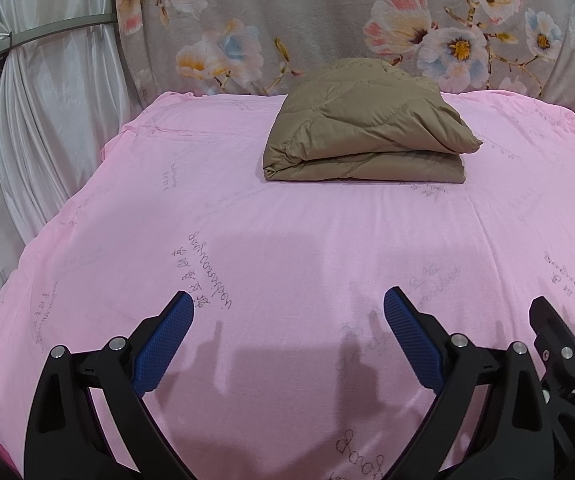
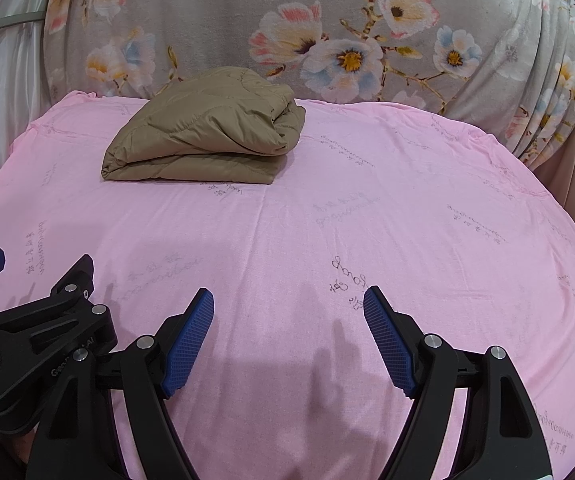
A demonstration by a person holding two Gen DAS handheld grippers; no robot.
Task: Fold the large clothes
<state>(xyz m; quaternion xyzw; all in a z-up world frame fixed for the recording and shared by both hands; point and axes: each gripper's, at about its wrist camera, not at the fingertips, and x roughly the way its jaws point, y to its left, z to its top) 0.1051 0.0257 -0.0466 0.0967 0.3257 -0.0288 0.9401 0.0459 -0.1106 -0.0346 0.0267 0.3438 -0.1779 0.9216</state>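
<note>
A tan quilted jacket (image 1: 361,128) lies folded into a thick bundle at the far end of the pink sheet (image 1: 279,240); it also shows in the right wrist view (image 2: 203,132). My left gripper (image 1: 289,308) is open and empty, low over the near part of the sheet, well short of the jacket. My right gripper (image 2: 289,304) is open and empty, beside the left one. The right gripper's body shows at the right edge of the left wrist view (image 1: 559,344). The left gripper's body shows at the left of the right wrist view (image 2: 35,340).
A grey floral cloth (image 1: 327,20) hangs behind the bed as a backdrop. White curtains (image 1: 55,112) hang at the left. The pink sheet (image 2: 367,220) falls away at the left and right edges.
</note>
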